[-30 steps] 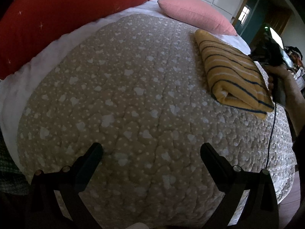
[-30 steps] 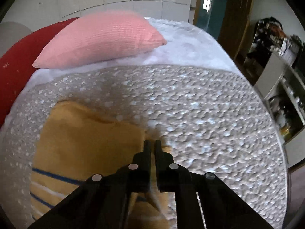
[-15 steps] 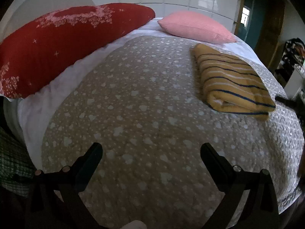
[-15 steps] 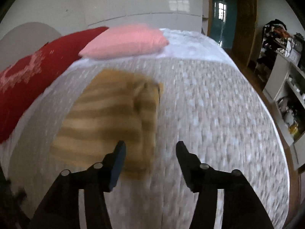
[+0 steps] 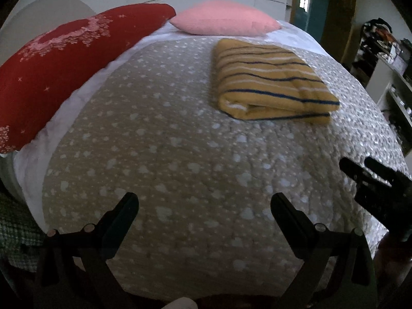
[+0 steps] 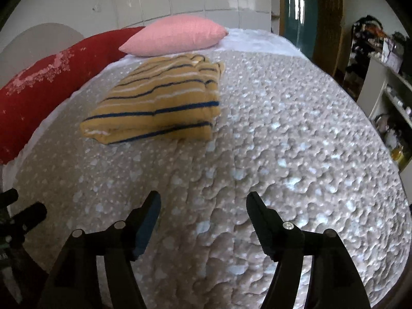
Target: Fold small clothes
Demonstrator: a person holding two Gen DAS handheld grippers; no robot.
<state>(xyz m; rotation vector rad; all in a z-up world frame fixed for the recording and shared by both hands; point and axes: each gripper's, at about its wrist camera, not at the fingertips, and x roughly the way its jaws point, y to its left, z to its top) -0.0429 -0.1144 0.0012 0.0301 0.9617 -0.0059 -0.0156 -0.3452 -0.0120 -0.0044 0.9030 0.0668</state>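
A yellow garment with blue and white stripes lies folded into a thick rectangle on the beige quilt, toward the pillows; it also shows in the right wrist view. My left gripper is open and empty, low over the near part of the quilt. My right gripper is open and empty, well back from the garment. Its fingers show at the right edge of the left wrist view. The left gripper's fingers show at the left edge of the right wrist view.
A red pillow and a pink pillow lie at the head of the bed. White shelves with clutter stand to the right of the bed. A doorway is at the back right.
My right gripper let go of the garment, opened and pulled back toward the foot of the bed. My left gripper also drew back and rose a little. The garment stays folded.
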